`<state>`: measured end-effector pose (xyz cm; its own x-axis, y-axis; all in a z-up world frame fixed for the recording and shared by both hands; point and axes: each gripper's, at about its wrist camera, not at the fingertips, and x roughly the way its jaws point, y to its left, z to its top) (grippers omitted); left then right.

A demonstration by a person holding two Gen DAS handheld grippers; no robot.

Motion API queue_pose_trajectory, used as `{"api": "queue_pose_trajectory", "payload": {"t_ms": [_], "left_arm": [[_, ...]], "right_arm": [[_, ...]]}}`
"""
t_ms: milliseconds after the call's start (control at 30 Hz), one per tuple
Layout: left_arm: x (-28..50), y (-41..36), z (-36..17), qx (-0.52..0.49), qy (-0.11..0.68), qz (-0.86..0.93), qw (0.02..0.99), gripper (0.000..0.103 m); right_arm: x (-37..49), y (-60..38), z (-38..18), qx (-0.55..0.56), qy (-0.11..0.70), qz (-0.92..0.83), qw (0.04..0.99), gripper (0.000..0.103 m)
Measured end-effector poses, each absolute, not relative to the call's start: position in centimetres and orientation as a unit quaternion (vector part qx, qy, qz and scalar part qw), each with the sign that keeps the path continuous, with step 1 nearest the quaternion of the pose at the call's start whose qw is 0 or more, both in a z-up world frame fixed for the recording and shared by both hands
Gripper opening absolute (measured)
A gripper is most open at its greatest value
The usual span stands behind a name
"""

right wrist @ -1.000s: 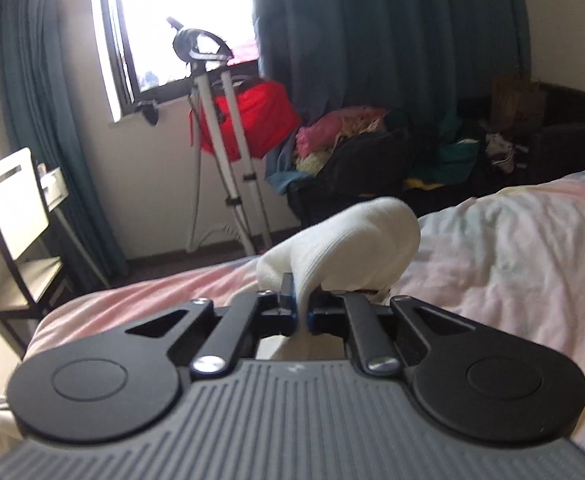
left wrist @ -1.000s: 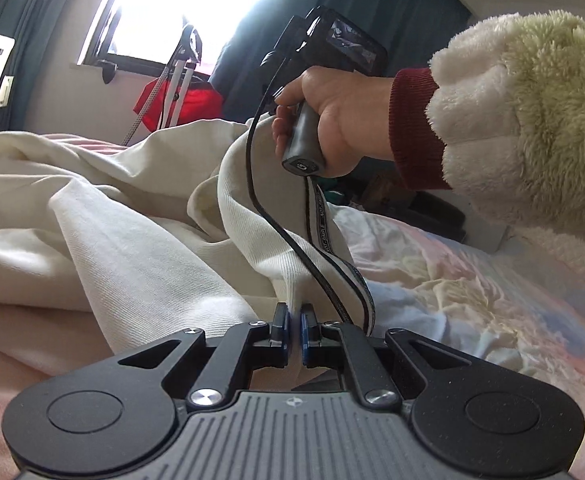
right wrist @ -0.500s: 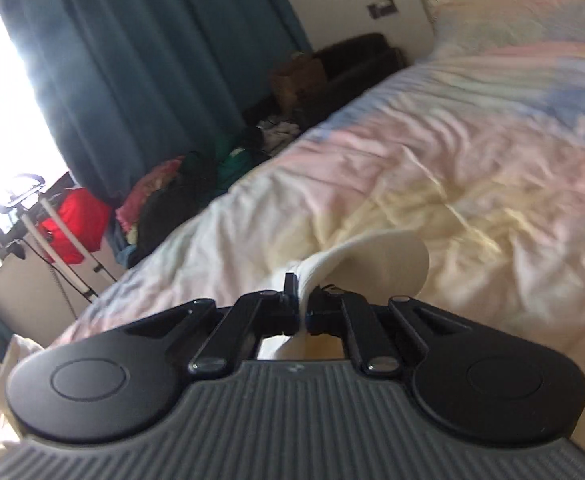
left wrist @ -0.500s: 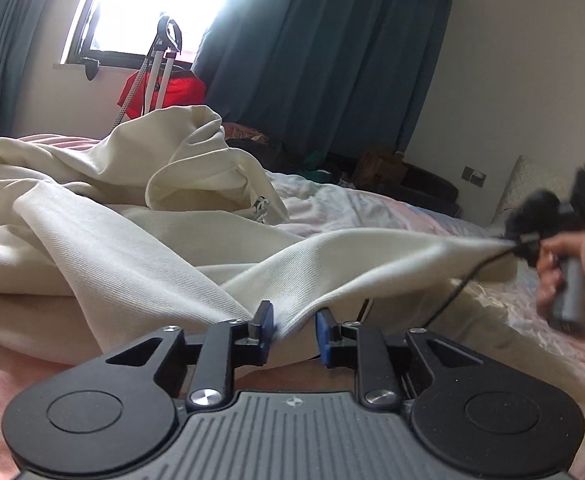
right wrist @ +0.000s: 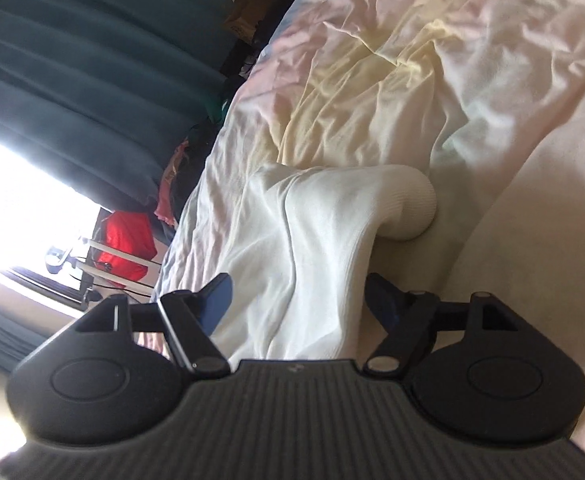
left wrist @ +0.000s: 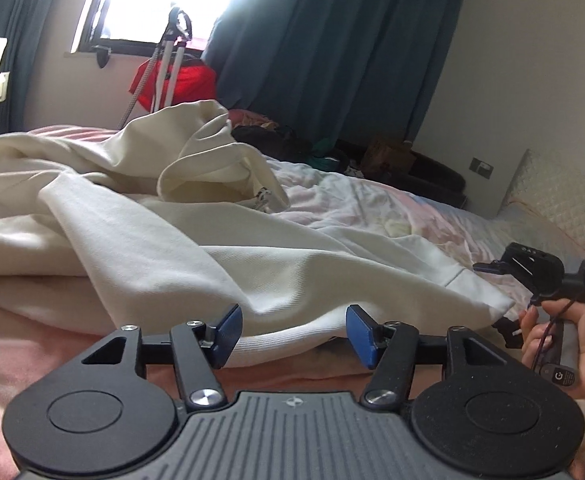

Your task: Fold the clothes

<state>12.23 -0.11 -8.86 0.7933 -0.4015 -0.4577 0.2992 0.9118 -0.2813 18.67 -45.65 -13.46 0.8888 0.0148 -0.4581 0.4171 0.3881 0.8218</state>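
Note:
A cream sweatshirt (left wrist: 180,240) lies crumpled on the bed. One sleeve stretches right, its ribbed cuff end (left wrist: 488,300) lying by the right gripper's body (left wrist: 532,272), held in a hand. My left gripper (left wrist: 292,332) is open, its blue pads either side of a ribbed hem (left wrist: 292,340) that lies on the bed between them. In the right wrist view my right gripper (right wrist: 300,300) is open, with the white sleeve (right wrist: 316,232) and its ribbed cuff (right wrist: 408,208) lying loose between the fingers.
The bed has a pastel pink, yellow and blue sheet (right wrist: 412,60). A padded headboard (left wrist: 564,200) stands at the right. Beyond the bed are dark curtains (left wrist: 332,40), a bright window, a tripod with a red bag (left wrist: 172,80) and piled clothes on the floor.
Both grippers have opened and let go of the sweatshirt. The right gripper carried the sleeve cuff out to the right, laid it on the bed and rolled sideways.

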Motion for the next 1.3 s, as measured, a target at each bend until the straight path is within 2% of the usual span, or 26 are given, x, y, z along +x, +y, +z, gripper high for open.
{"api": "queue_pose_trajectory", "payload": {"t_ms": [67, 100, 133, 167, 200, 267, 367, 400, 467, 633, 767, 800, 833, 967, 1167, 1300], "left_arm": [[13.0, 0.9, -9.1, -0.126, 0.270, -0.171, 0.939, 0.063], [13.4, 1.3, -9.2, -0.139, 0.273, -0.162, 0.938, 0.066], [13.8, 2.4, -9.3, -0.163, 0.277, -0.144, 0.936, 0.069], [14.2, 3.4, -9.4, -0.187, 0.280, -0.127, 0.933, 0.078], [14.6, 4.4, -9.5, -0.211, 0.283, -0.108, 0.929, 0.082], [15.4, 7.3, -10.0, -0.272, 0.297, -0.062, 0.913, 0.082], [16.2, 12.7, -11.5, -0.380, 0.322, 0.026, 0.867, 0.081], [16.2, 14.5, -12.0, -0.413, 0.320, 0.046, 0.851, 0.077], [15.9, 17.8, -12.8, -0.489, 0.298, 0.065, 0.817, 0.072], [16.5, 23.9, -13.8, -0.617, 0.243, 0.114, 0.740, 0.072], [17.7, 27.8, -14.4, -0.664, 0.231, 0.136, 0.698, 0.054], [17.7, 28.4, -14.3, -0.666, 0.229, 0.143, 0.695, 0.040], [17.5, 28.9, -13.9, -0.654, 0.226, 0.159, 0.704, 0.033], [17.3, 30.6, -11.9, -0.612, 0.226, 0.176, 0.737, 0.019], [15.1, 31.4, -4.3, -0.538, 0.218, 0.162, 0.798, 0.015], [12.2, 32.1, -1.9, -0.538, 0.226, 0.147, 0.798, 0.015]], "right_arm": [[19.5, -46.0, -14.1, 0.541, 0.199, -0.126, 0.807, 0.074], [20.0, -46.2, -14.3, 0.536, 0.203, -0.130, 0.809, 0.062], [20.4, -46.3, -14.5, 0.531, 0.207, -0.134, 0.811, 0.054], [20.8, -46.5, -14.7, 0.525, 0.211, -0.138, 0.813, 0.038], [21.3, -46.7, -14.8, 0.517, 0.217, -0.145, 0.815, 0.016], [21.3, -47.4, -14.8, 0.524, 0.195, -0.158, 0.814, 0.005], [20.5, -48.8, -14.6, 0.549, 0.135, -0.175, 0.806, 0.005], [20.4, -49.5, -14.5, 0.554, 0.120, -0.185, 0.803, 0.005], [19.9, -50.9, -14.6, 0.558, 0.102, -0.204, 0.798, 0.005], [19.9, -52.9, -15.7, 0.561, 0.098, -0.217, 0.793, 0.005], [20.4, -52.6, -15.3, 0.533, 0.105, -0.217, 0.811, 0.005], [20.4, -52.7, -15.3, 0.531, 0.105, -0.216, 0.812, 0.005], [20.4, -52.8, -15.3, 0.534, 0.104, -0.214, 0.811, 0.005], [20.1, -52.9, -15.2, 0.535, 0.104, -0.210, 0.812, 0.005], [19.3, -52.6, -13.9, 0.525, 0.096, -0.217, 0.817, 0.005], [17.4, -52.8, -11.9, 0.514, 0.082, -0.237, 0.820, 0.005]]}}
